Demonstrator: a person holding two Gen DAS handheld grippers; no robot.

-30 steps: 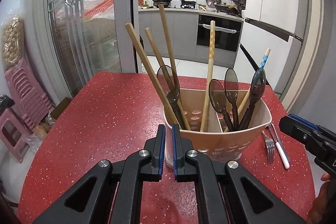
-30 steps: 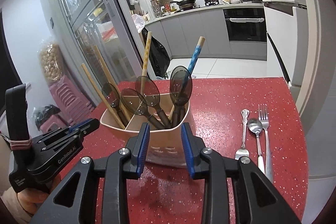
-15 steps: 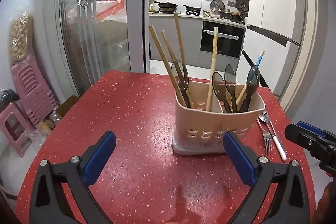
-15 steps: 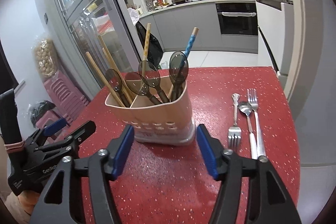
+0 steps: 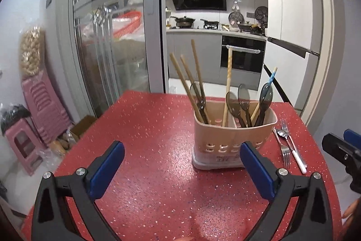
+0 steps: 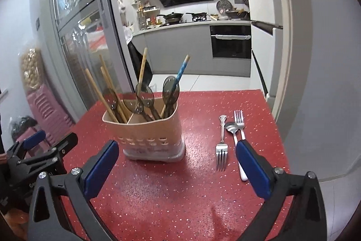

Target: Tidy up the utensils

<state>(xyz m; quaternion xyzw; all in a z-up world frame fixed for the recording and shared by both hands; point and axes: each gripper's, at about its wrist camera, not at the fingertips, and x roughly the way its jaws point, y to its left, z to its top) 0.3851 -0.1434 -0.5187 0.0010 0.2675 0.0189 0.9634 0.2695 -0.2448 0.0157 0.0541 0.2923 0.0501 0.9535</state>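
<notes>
Your left gripper (image 5: 181,164) stands wide with nothing between its fingers. The right gripper (image 6: 177,164) is opening, and its span is bare too.

In the right wrist view, the beige plastic utensil caddy (image 6: 149,139) sits at about 11 o'clock on the red speckled desk (image 6: 180,195). It is probably light but top-heavy: wooden chopsticks (image 6: 101,94) and smoky plastic spoons (image 6: 170,87) lean out of it and could tip it if you nudge a handle.

At 1 o'clock, still loose on the desk, lie an ornate metal fork (image 6: 221,146), a metal spoon (image 6: 232,128) and a white-handled fork (image 6: 239,122), touching or nearly so. They look stiff, thin, flat and slippery. Pinch one across its narrow handle near mid-length, and take the ornate fork first, as it lies a little apart.
</notes>
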